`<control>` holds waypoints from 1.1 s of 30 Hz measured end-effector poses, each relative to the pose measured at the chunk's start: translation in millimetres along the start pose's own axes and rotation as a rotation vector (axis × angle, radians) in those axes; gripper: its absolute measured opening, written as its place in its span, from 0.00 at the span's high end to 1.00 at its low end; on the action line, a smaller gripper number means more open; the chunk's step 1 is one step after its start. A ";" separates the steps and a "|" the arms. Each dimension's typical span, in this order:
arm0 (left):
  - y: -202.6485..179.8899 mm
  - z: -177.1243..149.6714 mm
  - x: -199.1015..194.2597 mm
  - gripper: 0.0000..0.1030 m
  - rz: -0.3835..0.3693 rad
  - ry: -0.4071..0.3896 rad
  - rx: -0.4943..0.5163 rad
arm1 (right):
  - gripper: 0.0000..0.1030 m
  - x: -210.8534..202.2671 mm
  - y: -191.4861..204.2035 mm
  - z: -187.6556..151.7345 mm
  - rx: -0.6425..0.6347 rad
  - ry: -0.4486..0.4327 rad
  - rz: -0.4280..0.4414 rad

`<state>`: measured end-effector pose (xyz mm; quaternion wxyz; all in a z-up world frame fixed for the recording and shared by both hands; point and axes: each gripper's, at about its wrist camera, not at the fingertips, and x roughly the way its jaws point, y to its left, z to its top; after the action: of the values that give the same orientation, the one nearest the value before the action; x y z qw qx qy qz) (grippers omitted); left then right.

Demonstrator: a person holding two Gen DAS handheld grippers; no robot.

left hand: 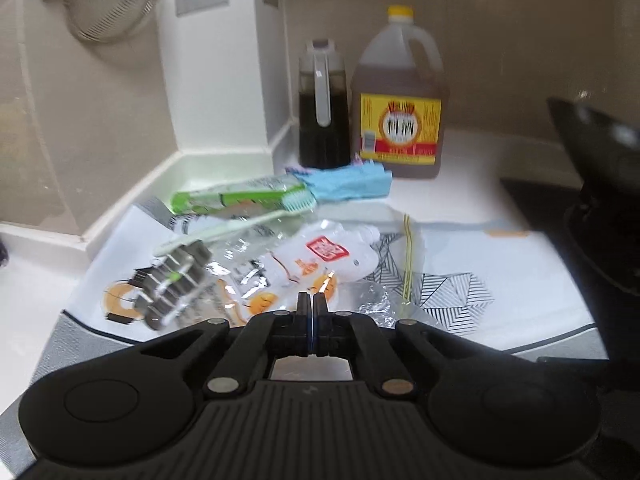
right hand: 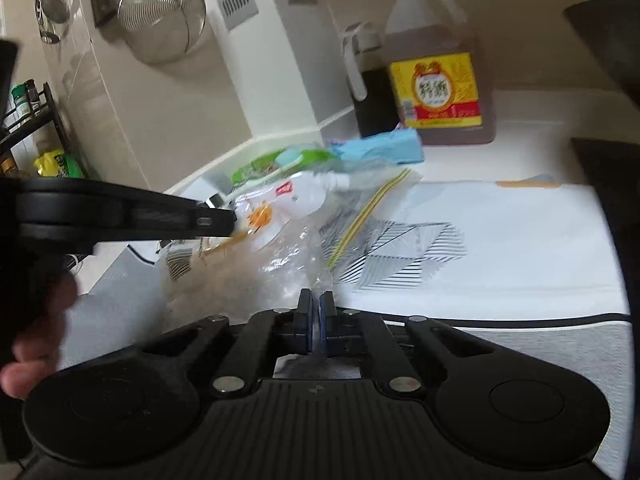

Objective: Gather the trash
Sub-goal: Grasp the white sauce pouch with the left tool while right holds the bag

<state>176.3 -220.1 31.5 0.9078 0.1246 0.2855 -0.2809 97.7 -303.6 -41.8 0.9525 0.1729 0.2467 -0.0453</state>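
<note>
A clear zip bag (left hand: 384,276) with a yellow-green zip strip lies on the patterned mat (left hand: 500,280), with a white pouch (left hand: 320,264), a pale green toothbrush (left hand: 240,224), a green wrapper (left hand: 236,198) and a blue crumpled piece (left hand: 348,180) around it. My left gripper (left hand: 312,300) is shut over the pouch and bag edge; whether it pinches plastic is unclear. In the right wrist view my right gripper (right hand: 318,300) is shut on the clear bag (right hand: 304,248), lifting its edge. The left gripper (right hand: 216,222) reaches in from the left at the pouch (right hand: 288,204).
A big oil jug with a yellow label (left hand: 400,112) and a dark liquid pitcher (left hand: 322,120) stand at the back wall. A black stove and pan (left hand: 600,184) are on the right. A metal strainer (right hand: 160,20) hangs on the wall; a spice rack (right hand: 28,120) is far left.
</note>
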 end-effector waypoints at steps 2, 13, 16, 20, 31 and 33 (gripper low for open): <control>7.6 -1.7 -14.3 1.00 0.005 -0.025 -0.007 | 0.98 -11.3 -2.9 -3.4 -0.002 -0.013 -0.016; 13.4 0.8 -13.1 0.95 -0.044 0.004 -0.025 | 0.80 -33.1 -17.5 -5.0 0.079 -0.020 -0.061; 7.7 8.5 5.4 0.74 -0.057 0.029 -0.047 | 0.38 -22.9 -15.0 0.3 0.092 -0.018 -0.047; 0.3 14.2 25.0 0.58 -0.045 0.038 -0.038 | 0.38 -2.8 -5.2 7.1 0.050 -0.005 -0.028; 0.0 10.9 54.7 0.75 -0.019 0.067 -0.010 | 0.94 35.0 13.2 12.0 -0.019 0.078 -0.036; 3.1 10.1 45.0 0.90 -0.037 0.033 -0.015 | 0.96 30.4 11.4 9.2 -0.014 0.069 -0.009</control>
<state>213.1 -241.2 13.4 0.8985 0.1173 0.3048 -0.2934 130.3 -296.2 -45.6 0.9444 0.1667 0.2803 -0.0419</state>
